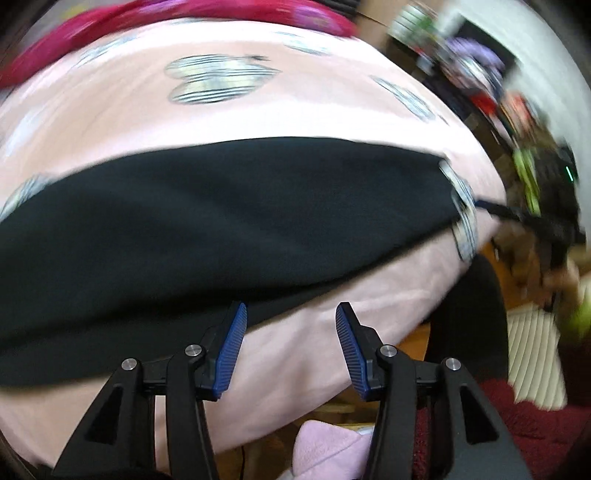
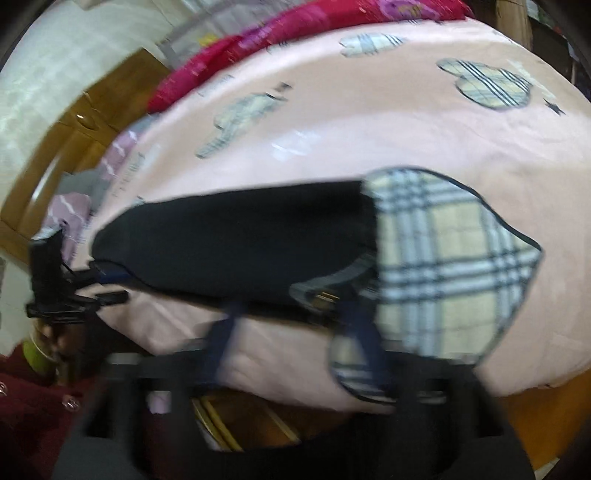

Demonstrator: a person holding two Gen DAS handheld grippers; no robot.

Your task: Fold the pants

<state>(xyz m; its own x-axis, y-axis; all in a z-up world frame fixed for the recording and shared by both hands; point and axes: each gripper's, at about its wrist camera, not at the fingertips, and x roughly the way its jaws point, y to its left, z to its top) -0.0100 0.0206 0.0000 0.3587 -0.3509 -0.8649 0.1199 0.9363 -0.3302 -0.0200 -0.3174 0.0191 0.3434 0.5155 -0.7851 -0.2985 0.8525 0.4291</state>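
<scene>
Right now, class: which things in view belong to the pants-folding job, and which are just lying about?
Job:
black pants
left gripper, open
right gripper, blurred, open
pink bedsheet underneath

Lying about:
red blanket
dark red rug
pink cloth

A pink bedspread (image 1: 229, 110) with plaid patches fills the view ahead of both grippers. A red blanket (image 2: 295, 40) lies beyond it. Wooden furniture (image 2: 74, 122) stands off to the left of the right gripper.

Black pants (image 1: 229, 221) stretch across mid-frame on the pink bedspread (image 1: 295, 107). Bottom centre, the left gripper (image 1: 291, 349) shows its blue pads (image 1: 231, 350) parted, only bedspread between them.
</scene>
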